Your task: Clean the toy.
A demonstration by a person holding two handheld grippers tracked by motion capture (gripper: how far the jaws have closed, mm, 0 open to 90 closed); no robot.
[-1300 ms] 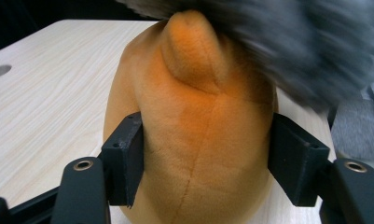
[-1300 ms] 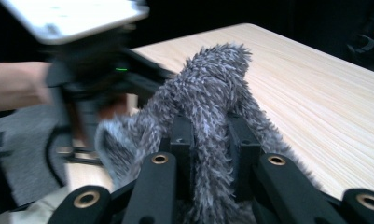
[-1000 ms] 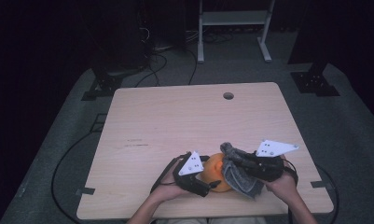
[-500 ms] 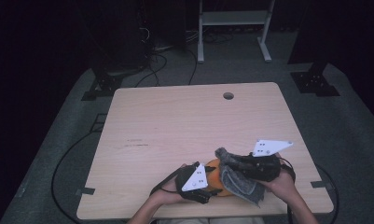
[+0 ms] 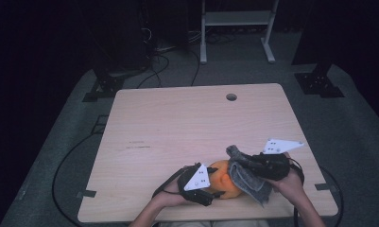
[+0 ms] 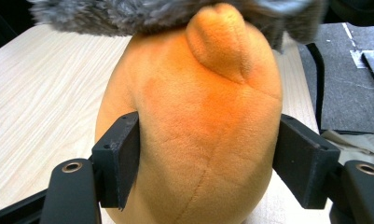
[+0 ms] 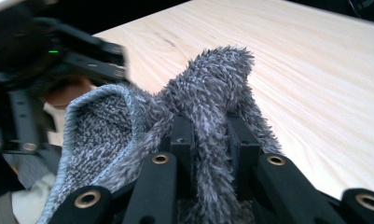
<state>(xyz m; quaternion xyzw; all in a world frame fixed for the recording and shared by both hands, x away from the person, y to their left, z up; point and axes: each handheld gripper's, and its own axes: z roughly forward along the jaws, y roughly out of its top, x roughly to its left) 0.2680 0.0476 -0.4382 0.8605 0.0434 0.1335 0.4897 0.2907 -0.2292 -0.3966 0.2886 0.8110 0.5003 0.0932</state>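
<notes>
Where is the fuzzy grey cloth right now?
The grey cloth is near the table's front edge in the high view, pinched in the right gripper and draped against the orange plush toy on its left.

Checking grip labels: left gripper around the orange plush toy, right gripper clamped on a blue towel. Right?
Not blue: the right gripper is clamped on a grey fuzzy cloth, as the right gripper view shows. The left gripper is around the orange plush toy.

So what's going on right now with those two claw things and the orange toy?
Left gripper clamps the orange plush toy. Right gripper pinches the grey fuzzy cloth, draped on the toy. Nothing in the way.
</notes>
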